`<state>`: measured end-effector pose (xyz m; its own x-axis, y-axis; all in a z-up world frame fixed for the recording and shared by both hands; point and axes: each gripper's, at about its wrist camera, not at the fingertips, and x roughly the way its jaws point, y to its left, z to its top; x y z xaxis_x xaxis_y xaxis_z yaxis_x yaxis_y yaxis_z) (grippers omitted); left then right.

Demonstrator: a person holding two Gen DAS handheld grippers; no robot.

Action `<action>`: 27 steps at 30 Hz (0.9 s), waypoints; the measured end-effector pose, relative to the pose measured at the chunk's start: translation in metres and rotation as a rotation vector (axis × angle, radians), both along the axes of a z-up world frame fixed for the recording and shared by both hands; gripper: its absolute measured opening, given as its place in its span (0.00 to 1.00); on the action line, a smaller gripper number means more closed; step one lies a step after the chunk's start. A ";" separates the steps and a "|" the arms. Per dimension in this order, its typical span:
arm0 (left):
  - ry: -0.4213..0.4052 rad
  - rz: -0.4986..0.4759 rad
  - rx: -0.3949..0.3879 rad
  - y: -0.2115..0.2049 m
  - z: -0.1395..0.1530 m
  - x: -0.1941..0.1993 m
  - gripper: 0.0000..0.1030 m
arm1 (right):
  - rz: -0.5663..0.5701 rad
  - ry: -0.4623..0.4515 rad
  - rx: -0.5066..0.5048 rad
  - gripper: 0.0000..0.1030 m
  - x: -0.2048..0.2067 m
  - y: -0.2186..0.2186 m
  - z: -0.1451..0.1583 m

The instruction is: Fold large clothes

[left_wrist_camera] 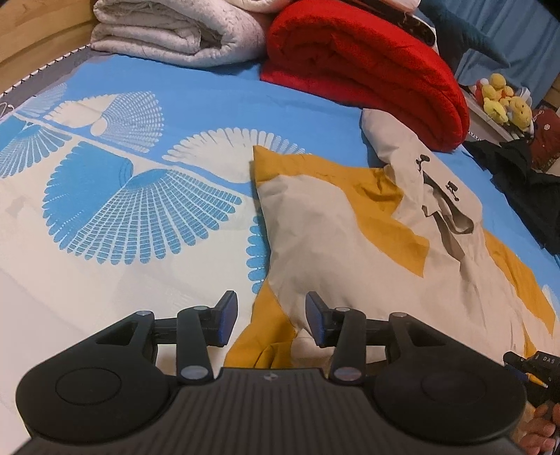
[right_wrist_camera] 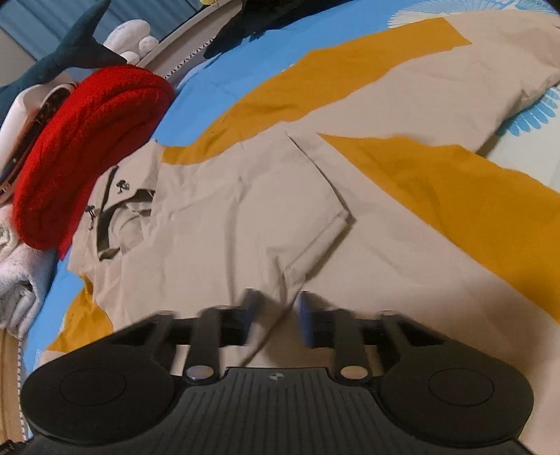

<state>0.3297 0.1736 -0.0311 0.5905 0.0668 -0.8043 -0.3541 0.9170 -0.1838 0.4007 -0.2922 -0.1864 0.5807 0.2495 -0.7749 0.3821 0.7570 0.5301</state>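
place: a home bedroom
bed: blue fan-print sheet (left_wrist_camera: 140, 196)
bedding: folded red blanket (left_wrist_camera: 367, 70), white quilt (left_wrist_camera: 168, 31)
toys: yellow plush toys (left_wrist_camera: 504, 101), plush shark (right_wrist_camera: 59, 52)

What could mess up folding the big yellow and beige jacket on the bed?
1. The left gripper is open over the jacket edge, where beige lies on yellow; it might pinch only one layer.
2. The right gripper is open and blurred over a cuff; a hurried grab could miss.
3. The red blanket sits against the collar end, so lifted fabric could snag on it.
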 end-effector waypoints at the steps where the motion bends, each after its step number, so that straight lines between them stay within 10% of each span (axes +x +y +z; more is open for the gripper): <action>1: 0.002 -0.001 0.002 -0.001 -0.001 0.001 0.46 | -0.004 -0.011 0.015 0.02 0.005 0.000 -0.001; 10: 0.010 -0.016 0.016 -0.003 -0.005 0.004 0.46 | -0.057 -0.550 -0.076 0.00 -0.030 -0.007 0.091; 16: 0.025 -0.036 0.027 -0.007 -0.011 0.006 0.46 | -0.112 -0.375 -0.227 0.00 -0.020 -0.022 0.064; 20: 0.061 -0.076 0.017 -0.012 -0.021 0.010 0.57 | -0.127 -0.036 -0.301 0.04 -0.001 -0.027 0.031; 27: 0.190 -0.102 0.046 -0.012 -0.054 0.012 0.62 | -0.123 -0.100 -0.321 0.22 -0.007 -0.029 0.046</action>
<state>0.3420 0.1619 -0.0853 0.4341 0.0539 -0.8992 -0.2829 0.9559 -0.0793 0.3942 -0.3211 -0.1405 0.6679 -0.0741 -0.7406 0.4392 0.8425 0.3117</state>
